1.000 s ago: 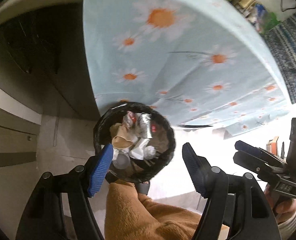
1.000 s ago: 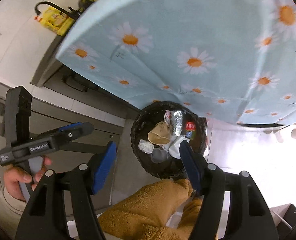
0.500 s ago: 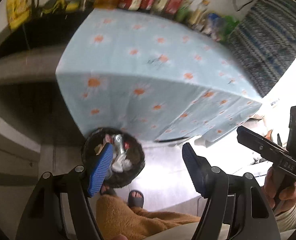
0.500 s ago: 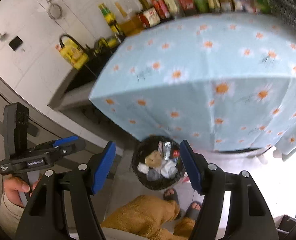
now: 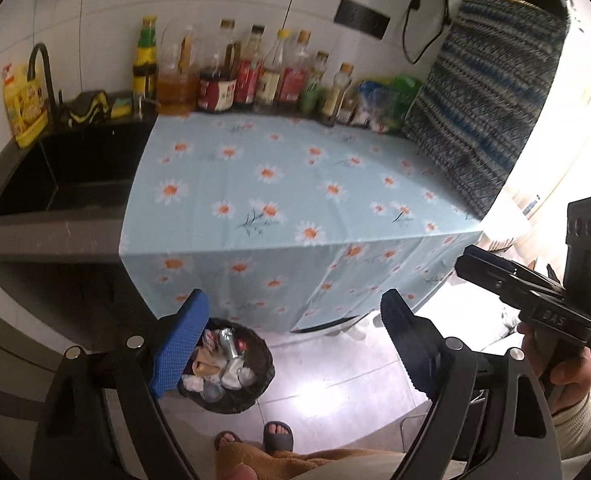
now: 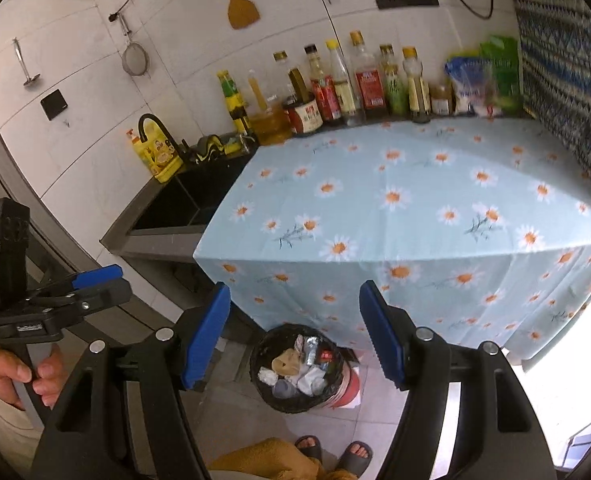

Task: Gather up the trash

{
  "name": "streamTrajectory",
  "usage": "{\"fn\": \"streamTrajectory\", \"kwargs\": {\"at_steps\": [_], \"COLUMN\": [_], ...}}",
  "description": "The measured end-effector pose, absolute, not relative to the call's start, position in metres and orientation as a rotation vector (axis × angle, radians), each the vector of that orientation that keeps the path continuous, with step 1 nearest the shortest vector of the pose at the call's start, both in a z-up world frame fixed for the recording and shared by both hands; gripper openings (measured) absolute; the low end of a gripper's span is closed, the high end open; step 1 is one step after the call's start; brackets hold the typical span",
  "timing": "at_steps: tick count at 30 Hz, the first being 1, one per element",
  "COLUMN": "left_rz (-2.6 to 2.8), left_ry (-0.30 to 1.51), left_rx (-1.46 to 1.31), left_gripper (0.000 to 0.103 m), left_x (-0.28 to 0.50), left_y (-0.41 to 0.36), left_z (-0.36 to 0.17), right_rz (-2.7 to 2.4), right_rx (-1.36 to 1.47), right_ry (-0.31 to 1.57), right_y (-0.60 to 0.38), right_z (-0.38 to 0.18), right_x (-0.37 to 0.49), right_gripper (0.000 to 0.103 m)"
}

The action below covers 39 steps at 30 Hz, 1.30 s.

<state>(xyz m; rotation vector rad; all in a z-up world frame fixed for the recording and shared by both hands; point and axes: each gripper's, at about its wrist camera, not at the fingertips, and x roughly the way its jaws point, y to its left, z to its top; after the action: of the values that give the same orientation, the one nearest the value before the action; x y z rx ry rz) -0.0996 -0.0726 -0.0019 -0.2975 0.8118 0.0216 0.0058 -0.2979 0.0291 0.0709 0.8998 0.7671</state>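
Note:
A black-lined trash bin [image 5: 251,392] [image 6: 263,384] stands on the floor below the counter's front edge, filled with crumpled paper, foil and wrappers [image 5: 223,364] [image 6: 295,368]. My left gripper [image 5: 295,344] hangs high above the floor, its jaws opening, nothing between its blue pads. My right gripper [image 6: 295,336] is open too and holds nothing; the bin shows far below between its fingers. Each gripper appears in the other's view, held in a hand [image 5: 563,364] [image 6: 19,372]. The daisy-print cloth [image 5: 287,184] [image 6: 415,208] on the counter bears no trash.
A row of sauce and oil bottles [image 5: 251,76] [image 6: 347,84] lines the back wall. A black sink [image 5: 67,172] [image 6: 183,200] with a faucet lies left of the cloth. A striped blue cloth [image 5: 491,96] hangs at right. The person's sandalled feet [image 6: 335,452] stand by the bin.
Both grippers rose from close over the bin to well above counter height, so the counter top and bottles came into view. The left jaws spread wider.

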Motion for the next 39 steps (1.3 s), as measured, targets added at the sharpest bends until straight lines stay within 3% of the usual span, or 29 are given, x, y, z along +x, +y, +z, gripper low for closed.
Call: {"fn": "streamTrajectory", "kwargs": {"at_steps": [2, 9, 10, 11, 24, 39], "left_rz": [0.034, 0.042, 0.043, 0.040, 0.048, 0.044], "left_ry": [0.797, 0.768, 0.765, 0.760, 0.726, 0.721], "left_rx": [-0.295, -0.313, -0.312, -0.313, -0.249, -0.224], "left_gripper": [0.096, 0.096, 0.096, 0.096, 0.096, 0.096], "left_x": [-0.105, -0.116, -0.116, -0.117, -0.115, -0.115], "left_y": [-0.073, -0.068, -0.068, -0.067, -0.075, -0.081], "left_z": [0.005, 0.029, 0.031, 0.034, 0.049, 0.051], "right_rz": [0.770, 0.760, 0.758, 0.753, 0.698, 0.686], "right_rx": [0.073, 0.060, 0.058, 0.060, 0.076, 0.067], "right_ry": [0.885, 0.825, 0.817, 0.811, 0.732, 0.750], "right_y": [-0.299, -0.300, -0.301, -0.302, -0.315, -0.318], "right_z": [0.039, 0.071, 0.075, 0.078, 0.111, 0.105], "right_x": [0.005, -0.002, -0.002, -0.002, -0.004, -0.005], "right_gripper": [0.067, 0.067, 0.070, 0.100, 0.098, 0.098]}}
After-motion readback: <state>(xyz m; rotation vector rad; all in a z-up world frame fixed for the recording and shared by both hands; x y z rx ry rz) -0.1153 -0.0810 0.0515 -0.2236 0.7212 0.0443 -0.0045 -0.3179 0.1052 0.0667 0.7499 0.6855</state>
